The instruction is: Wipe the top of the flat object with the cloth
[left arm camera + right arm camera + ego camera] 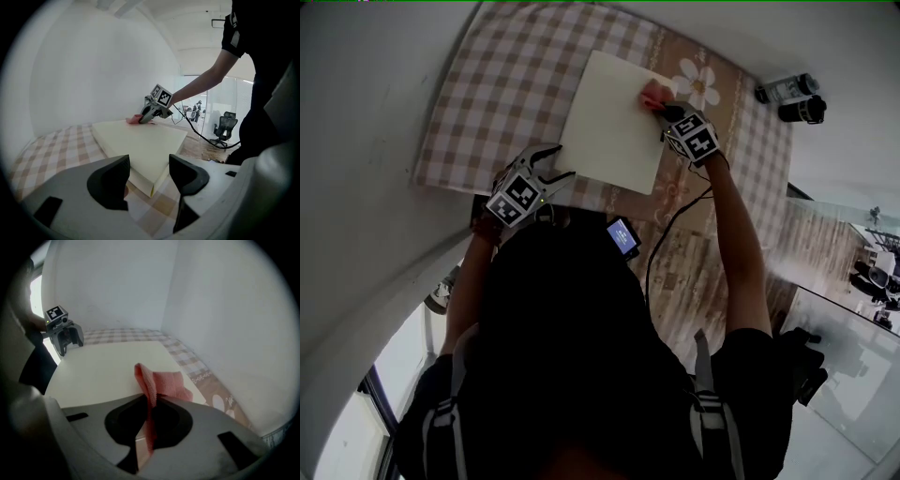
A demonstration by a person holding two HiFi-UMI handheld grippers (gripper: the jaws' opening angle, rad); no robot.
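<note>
- flat object [614, 122]: plain cream, no pattern on its top
- cloth [164, 383]: salmon pink
- tablecloth [487, 94]: beige-and-white check, with a tan band along one side bearing a white daisy [698, 82]
- left gripper [149, 176] and right gripper [150, 404]: pale grey bodies, black jaws, cubes with black-and-white square markers
- person's top [572, 356]: black
- floor [694, 281]: brown wood grain

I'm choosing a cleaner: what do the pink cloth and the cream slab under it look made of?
The pink cloth: soft textile, matte; it folds limply and shows a fine woven texture. The cream slab: perhaps foam or coated board, matte and smooth; thick square-cut edges, no gloss or grain. Which, the look leaves open.
</note>
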